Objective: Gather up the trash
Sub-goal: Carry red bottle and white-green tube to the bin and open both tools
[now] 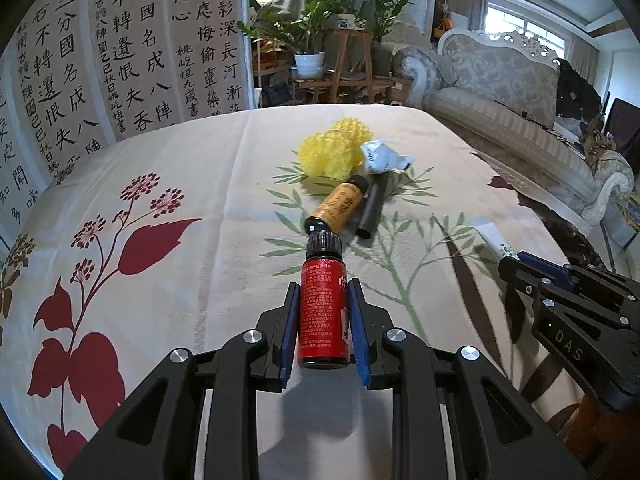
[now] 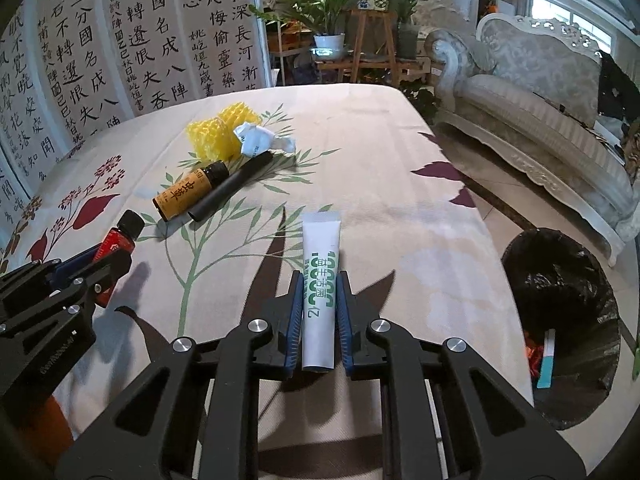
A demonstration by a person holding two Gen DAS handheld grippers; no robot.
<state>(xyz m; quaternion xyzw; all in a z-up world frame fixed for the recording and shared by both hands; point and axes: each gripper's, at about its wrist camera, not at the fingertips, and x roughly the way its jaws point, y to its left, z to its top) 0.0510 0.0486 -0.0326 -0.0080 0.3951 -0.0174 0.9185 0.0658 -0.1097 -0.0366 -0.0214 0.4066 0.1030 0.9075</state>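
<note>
Left claw [image 1: 323, 316] grips one red bottle [image 1: 323, 312]; right claw [image 2: 319, 312] grips one white tube [image 2: 320, 280]; beyond the tube: one orange bottle [image 2: 188, 196], one black tube [image 2: 230, 190], one yellow sponge [image 2: 220, 134], one paper wad [image 2: 260, 140].

The left black two-finger gripper with blue pads [image 1: 323, 308] is clamped on a red-labelled bottle with a black cap [image 1: 323, 304], its fingers pointing forward over the table. Just beside it, the right black two-finger gripper with blue pads [image 2: 319, 312] is closed around a white tube with green lettering [image 2: 320, 292], likewise pointing forward.
</note>
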